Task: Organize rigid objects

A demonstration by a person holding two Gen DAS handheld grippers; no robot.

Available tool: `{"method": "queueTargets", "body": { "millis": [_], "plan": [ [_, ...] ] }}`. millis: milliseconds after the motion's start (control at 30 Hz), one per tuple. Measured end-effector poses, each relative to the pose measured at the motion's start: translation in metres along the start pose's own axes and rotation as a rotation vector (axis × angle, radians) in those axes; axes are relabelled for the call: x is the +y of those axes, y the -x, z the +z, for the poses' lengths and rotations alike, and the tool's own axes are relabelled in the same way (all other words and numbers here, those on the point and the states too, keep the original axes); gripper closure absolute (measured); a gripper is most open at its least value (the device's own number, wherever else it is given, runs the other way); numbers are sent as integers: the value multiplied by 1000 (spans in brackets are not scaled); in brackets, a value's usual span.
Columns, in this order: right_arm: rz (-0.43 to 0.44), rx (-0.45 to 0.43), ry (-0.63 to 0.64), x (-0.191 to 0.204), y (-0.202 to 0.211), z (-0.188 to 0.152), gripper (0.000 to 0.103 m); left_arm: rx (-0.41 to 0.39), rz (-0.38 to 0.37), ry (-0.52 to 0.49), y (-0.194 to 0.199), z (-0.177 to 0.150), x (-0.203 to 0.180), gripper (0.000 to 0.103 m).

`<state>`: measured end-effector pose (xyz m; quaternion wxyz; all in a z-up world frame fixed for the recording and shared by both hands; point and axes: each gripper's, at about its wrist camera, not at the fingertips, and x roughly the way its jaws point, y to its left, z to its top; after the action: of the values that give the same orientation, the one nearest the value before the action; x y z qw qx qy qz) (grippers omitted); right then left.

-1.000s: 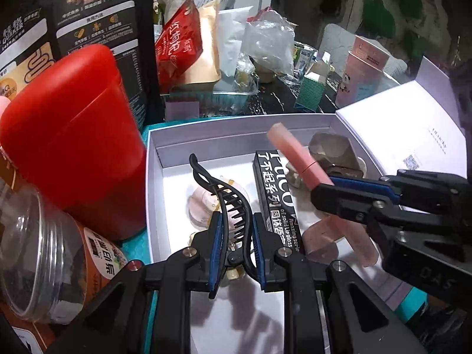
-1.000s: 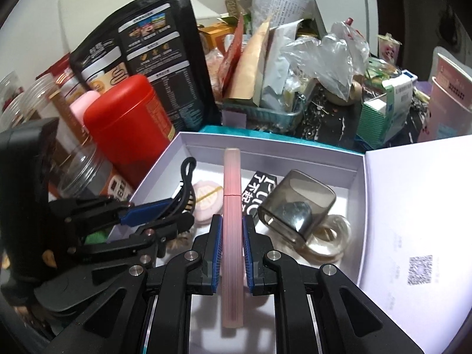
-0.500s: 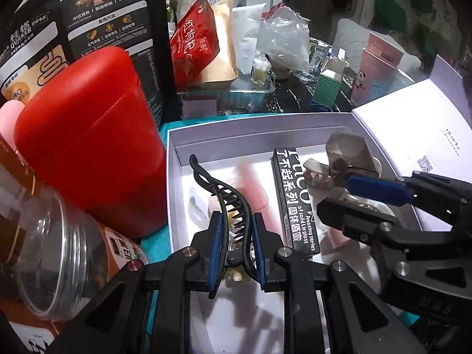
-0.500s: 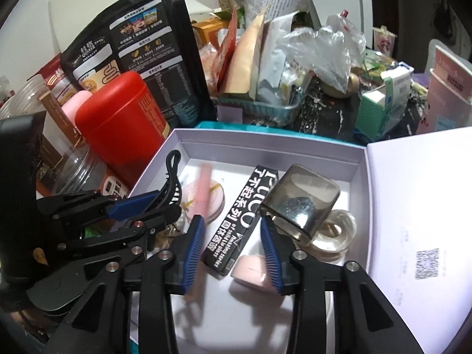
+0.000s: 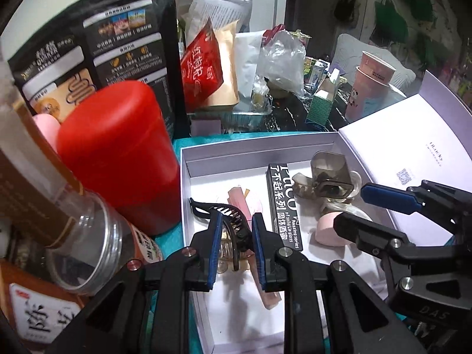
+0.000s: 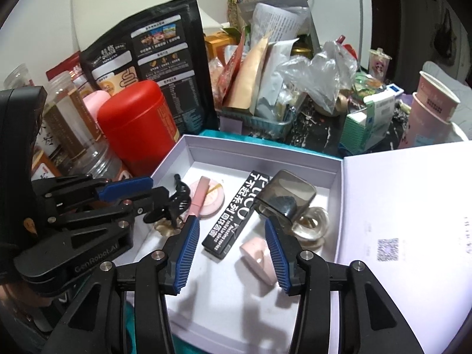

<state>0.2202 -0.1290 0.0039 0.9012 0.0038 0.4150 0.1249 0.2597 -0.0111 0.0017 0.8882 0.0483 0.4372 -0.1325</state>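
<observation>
One open white cardboard box [image 6: 336, 174] is filled with small things. The black toothed plastic hair clip [image 5: 233, 221] is squeezed tight by the left gripper [image 5: 234, 246] above it. Nothing is held by the opening right gripper [image 6: 231, 247].

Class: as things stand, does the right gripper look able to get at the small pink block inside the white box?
Probably yes: the right gripper hangs over it with opening, empty jaws, and nothing covers the small pink block.
</observation>
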Motion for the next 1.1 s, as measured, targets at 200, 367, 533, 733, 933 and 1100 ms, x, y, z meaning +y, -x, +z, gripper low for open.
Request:
{"method": "queueTargets", "body": {
  "millis": [200,367,533,733,933,1100],
  "plan": [
    [-15,-35,22,6,25,-3,55,2,17,-6,15,-3,-7,83],
    [-25,-75,33,8,49,-5,55,-19,-3,0,37,-6,-13,83],
    [-35,-121,52,15,73,-8,50,-56,8,-9,61,-6,-18,83],
    [-29,-163,74,24,103,-18,44,-107,25,-19,93,-12,-25,83],
    [-22,-207,62,31,131,-32,37,-156,31,-21,122,-26,-31,82],
    [-14,-228,41,32,148,-48,35,-173,24,-7,142,-43,-34,82]
  ]
}}
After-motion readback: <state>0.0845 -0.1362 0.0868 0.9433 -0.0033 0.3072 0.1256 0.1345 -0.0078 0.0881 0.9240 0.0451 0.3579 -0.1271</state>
